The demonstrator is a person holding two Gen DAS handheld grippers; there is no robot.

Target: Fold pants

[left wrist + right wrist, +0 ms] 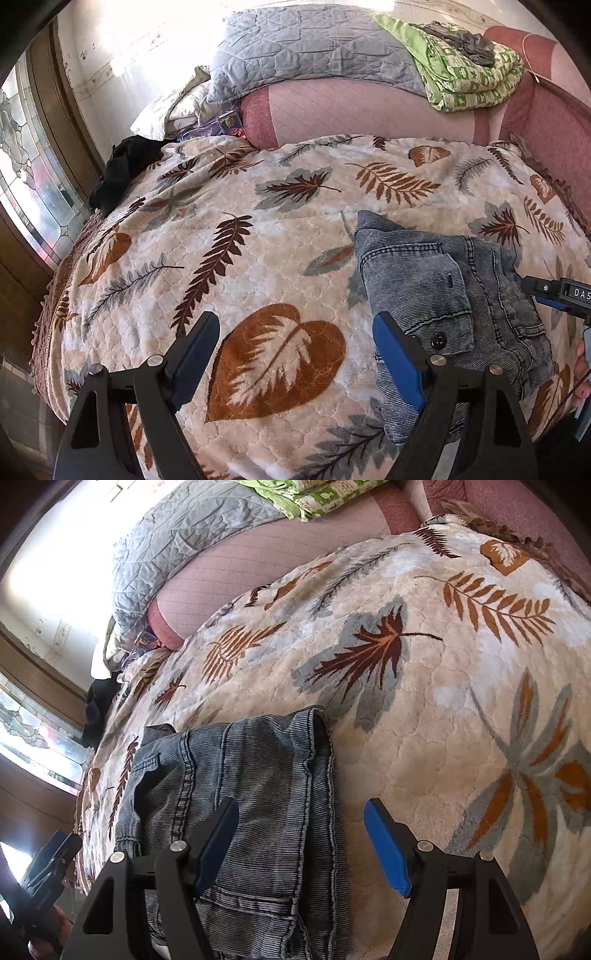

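Folded pants (443,291) of grey-blue washed denim lie on a bed, resting on a cream blanket (258,229) printed with brown, orange and grey leaves; the pants serve as the landmark here. In the left wrist view a flap pocket with 1 dark button faces up on the bundle, and stitched seams run along its far side.

The left gripper (295,354) hovers just to the left of the pants over a large orange leaf; its 2 blue-padded jaws stand wide apart with only blanket between them, and the right-hand finger (397,360) overlaps the near left edge of the denim in the picture, though contact cannot be judged.

The right gripper (301,834) hovers at the near right edge of the pants (251,782); its jaws are likewise well apart and grip nothing, the left finger (218,840) standing over the denim and the right finger (386,847) over bare blanket just beside the hem. In this view the other tool and the hand (48,934) holding it appear at the lower left, beyond the pants.

Well behind the pants, a grey quilted pillow (310,55) and a green patterned folded cloth (469,74) rest on a pink sheet (369,110). Far to the left of the pants lies a black garment (118,173) beside a stained-glass window (33,177).
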